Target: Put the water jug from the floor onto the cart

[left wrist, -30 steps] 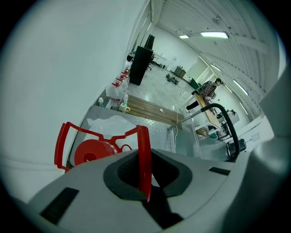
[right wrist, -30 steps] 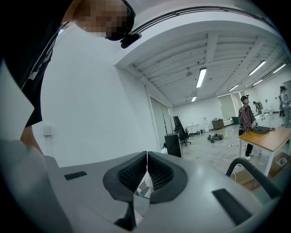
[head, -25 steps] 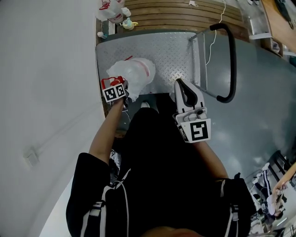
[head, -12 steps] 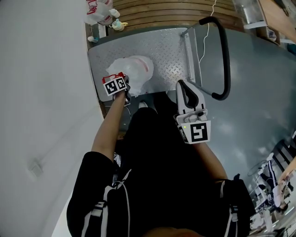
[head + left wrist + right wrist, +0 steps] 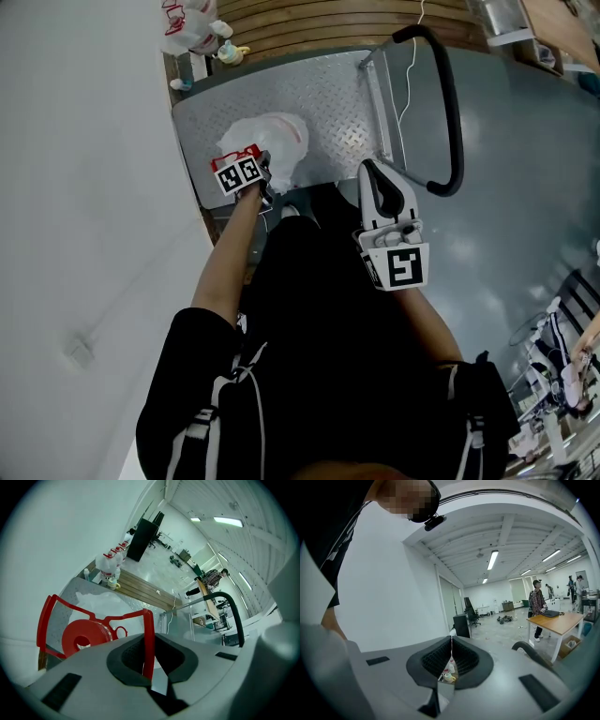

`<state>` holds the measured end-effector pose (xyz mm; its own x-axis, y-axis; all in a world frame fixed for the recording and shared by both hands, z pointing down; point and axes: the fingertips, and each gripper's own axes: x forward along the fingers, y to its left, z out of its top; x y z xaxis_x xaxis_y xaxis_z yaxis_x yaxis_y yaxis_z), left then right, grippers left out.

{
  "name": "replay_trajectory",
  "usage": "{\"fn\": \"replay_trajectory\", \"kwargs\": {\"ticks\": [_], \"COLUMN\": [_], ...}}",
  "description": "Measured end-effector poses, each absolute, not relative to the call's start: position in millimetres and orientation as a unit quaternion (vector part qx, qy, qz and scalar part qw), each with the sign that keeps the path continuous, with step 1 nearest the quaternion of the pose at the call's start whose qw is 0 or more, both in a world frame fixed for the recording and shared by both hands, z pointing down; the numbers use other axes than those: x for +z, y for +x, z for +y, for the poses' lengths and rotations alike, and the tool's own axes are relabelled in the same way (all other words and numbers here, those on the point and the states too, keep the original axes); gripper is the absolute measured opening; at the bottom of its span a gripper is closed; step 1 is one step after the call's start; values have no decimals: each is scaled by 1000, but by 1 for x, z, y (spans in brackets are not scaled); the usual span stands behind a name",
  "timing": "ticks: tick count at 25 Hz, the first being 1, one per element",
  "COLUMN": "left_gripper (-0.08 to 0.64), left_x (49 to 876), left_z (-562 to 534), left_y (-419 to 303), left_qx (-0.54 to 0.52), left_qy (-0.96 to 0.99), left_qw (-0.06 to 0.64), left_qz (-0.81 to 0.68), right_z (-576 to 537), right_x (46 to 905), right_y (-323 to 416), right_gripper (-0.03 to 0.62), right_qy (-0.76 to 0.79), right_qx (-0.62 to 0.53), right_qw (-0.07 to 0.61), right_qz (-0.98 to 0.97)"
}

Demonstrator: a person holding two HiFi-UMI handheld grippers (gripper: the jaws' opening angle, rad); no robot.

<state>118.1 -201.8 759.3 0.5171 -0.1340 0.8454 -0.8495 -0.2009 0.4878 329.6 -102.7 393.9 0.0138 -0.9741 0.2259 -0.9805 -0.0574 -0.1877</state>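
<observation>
Left tongs (image 5: 149, 660) tight on red handle (image 5: 149, 627) of water jug (image 5: 285, 141), apparently on cart (image 5: 328, 94); right tongs (image 5: 451, 660) together.

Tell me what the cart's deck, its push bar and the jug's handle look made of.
Silvery cart deck: bare metal, by its raised tread pattern and dull sheen.
Black curved push bar: matte, probably a rubber or foam sleeve over tube; unclear.
Thin red jug handle: glossy moulded plastic, by its thin even frame.
</observation>
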Motion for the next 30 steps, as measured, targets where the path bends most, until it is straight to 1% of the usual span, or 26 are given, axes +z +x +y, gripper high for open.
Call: {"fn": "replay_trajectory", "kwargs": {"ticks": [5,10,14,20,23,30], "left_gripper": [43,78,84,84,84,84], "left_x": [758,747,738,724,707,656], "left_z": [-204,-206,-199,-199,-189,-166], "left_y": [128,138,144,130,123,92], "left_qx": [350,321,309,268,261,244], "left_qy": [711,728,738,746,769,818], "left_qw": [515,526,528,534,514,437], "left_qz": [-326,-301,-284,-294,-277,-283], "right_z": [-104,-100,-97,-91,-82,-60], "right_x": [397,395,392,387,383,368], "right_y": [323,317,312,292,278,237], "right_gripper": [18,18,18,18,18,18], "right_qy": [710,710,711,707,706,701], "right_qx": [150,149,144,134,126,107], "right_qw": [15,16,17,20,22,18], "right_qz": [-688,-688,-688,-694,-696,-705]}}
